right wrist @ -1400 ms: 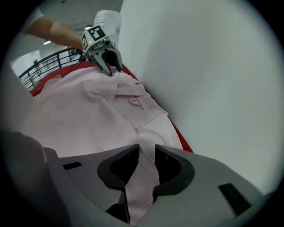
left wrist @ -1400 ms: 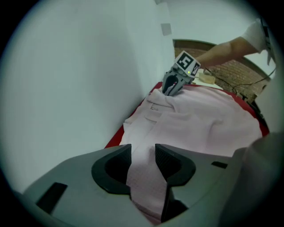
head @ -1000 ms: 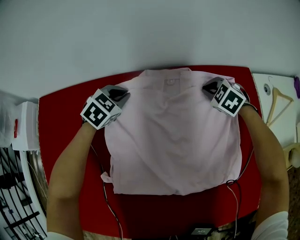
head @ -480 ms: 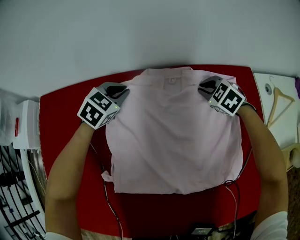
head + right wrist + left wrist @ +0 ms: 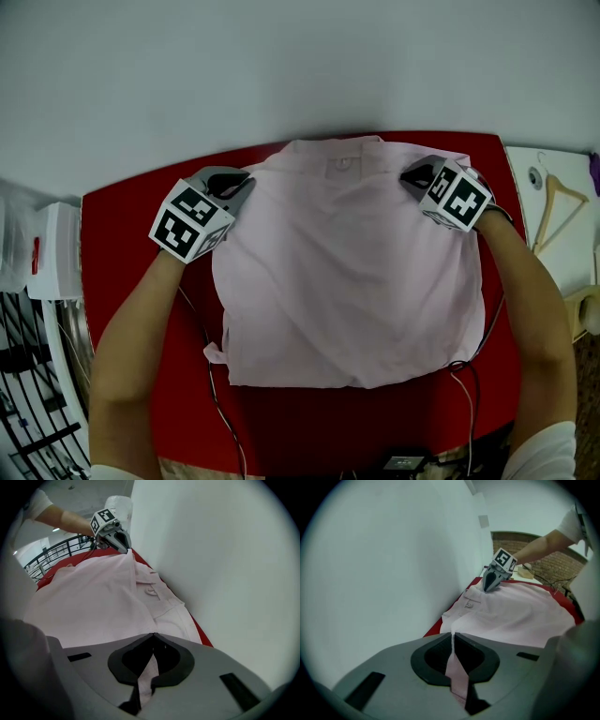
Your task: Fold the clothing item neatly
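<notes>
Since a second ago the left gripper [image 5: 242, 183] has lifted a little and drifted toward 10 o'clock in the head view, drawing its corner of the shirt [image 5: 347, 281] up with it, while the right gripper [image 5: 412, 174] has hardly shifted. The pink shirt lies spread on the red worktop [image 5: 131, 225], its collar [image 5: 342, 161] at 12 o'clock against the pale wall [image 5: 281, 66] and its hem at 6 o'clock nearest the person. Each gripper holds one shoulder, the left at the shirt's 10 o'clock corner and the right at its 2 o'clock corner. In the left gripper view the jaws are clamped on a thin fold of pink cloth that runs down between them, and the right gripper view shows the same; the right jaws have just tightened further on that cloth. Holding both shoulders at matching points likely keeps the top edge straight and taut, so the collar end can be carried toward 6 o'clock as one even fold. The fold itself does not look begun, since the body of the shirt is flat on the worktop. A wooden hanger [image 5: 553, 202] lies off the worktop at 3 o'clock, and cables [image 5: 211, 375] trail across the red surface near 7 o'clock, clear of the shirt.
</notes>
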A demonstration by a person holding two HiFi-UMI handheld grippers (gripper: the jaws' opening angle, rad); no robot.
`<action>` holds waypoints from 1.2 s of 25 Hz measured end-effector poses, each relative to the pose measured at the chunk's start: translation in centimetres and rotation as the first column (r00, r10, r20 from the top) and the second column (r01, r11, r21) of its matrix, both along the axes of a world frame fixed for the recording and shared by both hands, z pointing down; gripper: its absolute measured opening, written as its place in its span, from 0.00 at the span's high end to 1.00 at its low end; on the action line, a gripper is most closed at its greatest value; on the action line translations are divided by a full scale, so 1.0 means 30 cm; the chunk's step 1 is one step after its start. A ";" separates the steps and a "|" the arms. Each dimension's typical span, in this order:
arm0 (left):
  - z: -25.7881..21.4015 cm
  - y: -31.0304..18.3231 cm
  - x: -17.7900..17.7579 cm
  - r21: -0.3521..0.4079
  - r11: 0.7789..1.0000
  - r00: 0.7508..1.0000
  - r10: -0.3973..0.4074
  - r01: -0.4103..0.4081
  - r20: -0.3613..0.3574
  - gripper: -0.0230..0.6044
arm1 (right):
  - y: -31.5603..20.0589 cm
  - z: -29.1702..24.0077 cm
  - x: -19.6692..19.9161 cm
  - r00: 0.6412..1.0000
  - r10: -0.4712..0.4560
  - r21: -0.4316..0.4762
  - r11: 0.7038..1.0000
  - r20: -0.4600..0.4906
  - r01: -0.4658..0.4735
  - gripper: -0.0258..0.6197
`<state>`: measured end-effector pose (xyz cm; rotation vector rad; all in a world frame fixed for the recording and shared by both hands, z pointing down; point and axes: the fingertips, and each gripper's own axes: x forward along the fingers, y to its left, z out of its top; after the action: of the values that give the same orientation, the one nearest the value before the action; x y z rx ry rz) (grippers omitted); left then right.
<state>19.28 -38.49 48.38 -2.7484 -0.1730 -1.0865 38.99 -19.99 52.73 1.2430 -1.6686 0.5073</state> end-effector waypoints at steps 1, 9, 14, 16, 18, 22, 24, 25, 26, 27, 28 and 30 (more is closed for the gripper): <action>-0.006 -0.004 -0.001 -0.003 1.000 1.000 -0.008 0.008 -0.006 0.93 | 0.000 -0.007 0.008 1.000 0.007 0.010 1.000 -0.003 -0.007 0.94; -0.003 -0.032 -0.006 0.011 0.999 0.999 -0.050 0.050 -0.010 0.93 | 0.001 0.016 0.025 1.000 0.023 0.009 1.000 -0.016 -0.023 0.83; 0.005 -0.030 0.007 0.017 0.998 0.998 -0.056 0.057 -0.013 0.93 | -0.007 0.024 0.042 0.999 0.037 -0.002 0.999 -0.012 -0.037 0.81; 0.005 -0.028 0.004 0.020 0.998 0.998 -0.056 0.056 -0.011 0.93 | -0.013 0.026 0.044 1.000 0.019 -0.023 1.000 -0.020 -0.020 0.81; 0.007 -0.026 0.000 0.023 0.998 0.998 -0.054 0.055 -0.009 0.93 | -0.015 0.030 0.043 1.000 0.003 -0.049 0.999 -0.010 -0.003 0.81; 0.006 -0.023 -0.002 0.025 0.998 0.998 -0.056 0.056 -0.008 0.93 | -0.008 0.039 0.032 1.000 -0.021 -0.086 0.996 0.022 0.023 0.82; 0.003 -0.022 -0.003 0.025 0.998 0.998 -0.056 0.056 -0.010 0.93 | 0.001 0.041 0.017 0.999 -0.054 -0.094 0.994 0.000 0.053 0.91; 0.000 -0.024 -0.004 0.025 0.998 0.998 -0.056 0.056 -0.011 0.93 | 0.002 0.038 0.011 0.998 -0.069 -0.090 0.994 -0.013 0.067 0.91; -0.004 -0.026 -0.005 0.027 0.998 0.998 -0.058 0.058 -0.013 0.93 | 0.001 0.030 0.007 0.997 -0.079 -0.079 0.994 -0.021 0.077 0.92; -0.009 -0.028 -0.005 0.029 0.998 0.998 -0.059 0.060 -0.016 0.93 | 0.000 0.017 0.004 0.996 -0.082 -0.063 0.995 -0.022 0.081 0.92; -0.013 -0.030 -0.004 0.031 0.998 0.998 -0.061 0.061 -0.019 0.93 | -0.001 -0.002 0.004 0.997 -0.080 -0.044 0.996 -0.019 0.079 0.92; -0.019 -0.034 -0.001 0.040 0.997 0.998 -0.065 0.066 -0.024 0.93 | -0.005 -0.044 0.016 0.998 -0.058 -0.003 0.998 -0.011 0.058 0.92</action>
<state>19.23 -39.52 47.81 -2.7473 -0.0569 -1.0620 39.48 -20.15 51.42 1.1895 -1.6894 0.4664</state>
